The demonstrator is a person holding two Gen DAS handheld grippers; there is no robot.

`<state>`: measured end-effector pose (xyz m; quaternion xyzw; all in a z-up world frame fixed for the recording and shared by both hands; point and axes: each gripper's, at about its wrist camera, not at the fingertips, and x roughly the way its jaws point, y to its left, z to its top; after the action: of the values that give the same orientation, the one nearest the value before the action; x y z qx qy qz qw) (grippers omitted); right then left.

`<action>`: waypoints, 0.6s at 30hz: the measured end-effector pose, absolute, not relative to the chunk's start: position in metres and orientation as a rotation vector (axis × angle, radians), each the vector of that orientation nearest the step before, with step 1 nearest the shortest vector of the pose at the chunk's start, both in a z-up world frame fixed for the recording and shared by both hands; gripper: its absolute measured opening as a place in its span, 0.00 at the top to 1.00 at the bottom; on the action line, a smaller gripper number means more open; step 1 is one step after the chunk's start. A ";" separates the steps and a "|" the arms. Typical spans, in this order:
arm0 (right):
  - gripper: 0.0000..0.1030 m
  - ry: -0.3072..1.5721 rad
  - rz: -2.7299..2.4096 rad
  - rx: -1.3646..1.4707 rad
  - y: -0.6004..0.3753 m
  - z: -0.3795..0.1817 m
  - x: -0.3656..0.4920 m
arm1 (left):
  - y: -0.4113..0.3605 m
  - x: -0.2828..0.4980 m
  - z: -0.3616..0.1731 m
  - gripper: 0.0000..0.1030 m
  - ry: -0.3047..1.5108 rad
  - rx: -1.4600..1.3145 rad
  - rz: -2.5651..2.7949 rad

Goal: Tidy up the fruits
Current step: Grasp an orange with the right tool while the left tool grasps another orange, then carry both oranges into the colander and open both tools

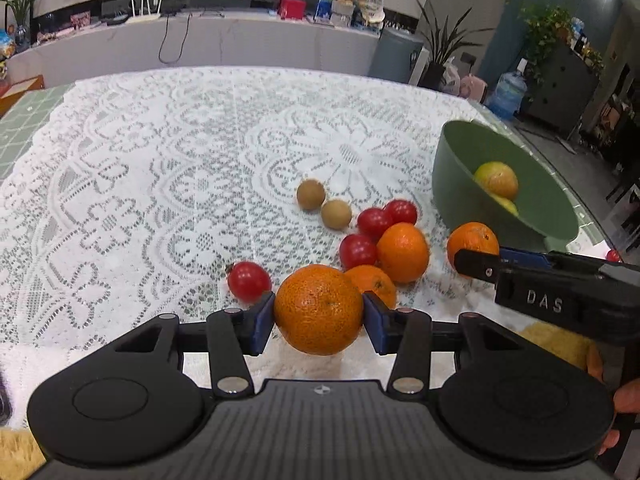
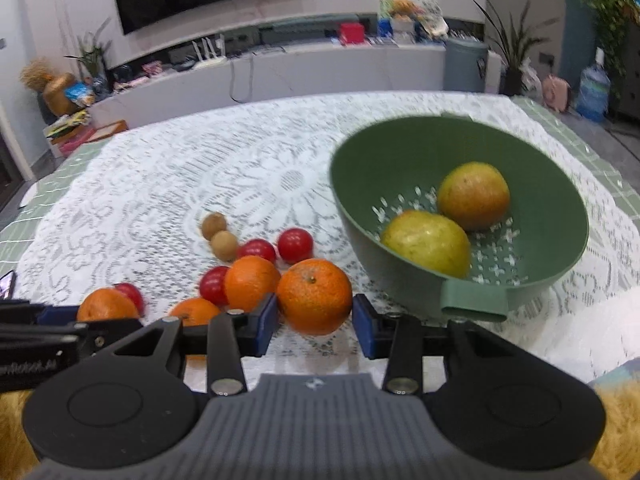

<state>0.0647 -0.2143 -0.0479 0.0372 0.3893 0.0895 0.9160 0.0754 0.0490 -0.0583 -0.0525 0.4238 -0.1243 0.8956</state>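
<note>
Left wrist view: left gripper [image 1: 319, 316] fingers clamp a round orange mandarin [image 1: 319, 308]; right gripper [image 2: 314, 320] fingers clamp another orange mandarin [image 2: 315, 295].

Left wrist view: right gripper [image 1: 476, 266] cut off by right edge, its tip covering part of an orange [image 1: 472, 242]. Small red fruit [image 1: 613, 255] behind it too hidden to identify. Lower fruit in green bowl [image 1: 452, 168] mostly behind rim. Right wrist view: shelf clutter [image 2: 412, 12] blurred, unreadable
</note>
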 end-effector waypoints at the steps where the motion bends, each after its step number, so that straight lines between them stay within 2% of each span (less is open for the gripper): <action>1: 0.63 0.786 0.193 0.068 -0.214 -0.045 0.062 | 0.049 0.074 -0.056 0.49 0.871 -0.112 -0.259; 10: 0.63 0.681 0.236 0.025 -0.221 -0.016 0.044 | 0.043 0.072 -0.019 0.49 0.810 -0.172 -0.297; 18: 0.63 0.681 0.236 -0.048 -0.248 0.013 0.043 | 0.005 0.087 0.018 0.49 0.767 -0.123 -0.391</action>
<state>0.0427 -0.2478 0.0131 -0.0235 0.3331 0.1152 0.9355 0.0874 0.0054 0.0182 -0.0595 0.3715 -0.1895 0.9069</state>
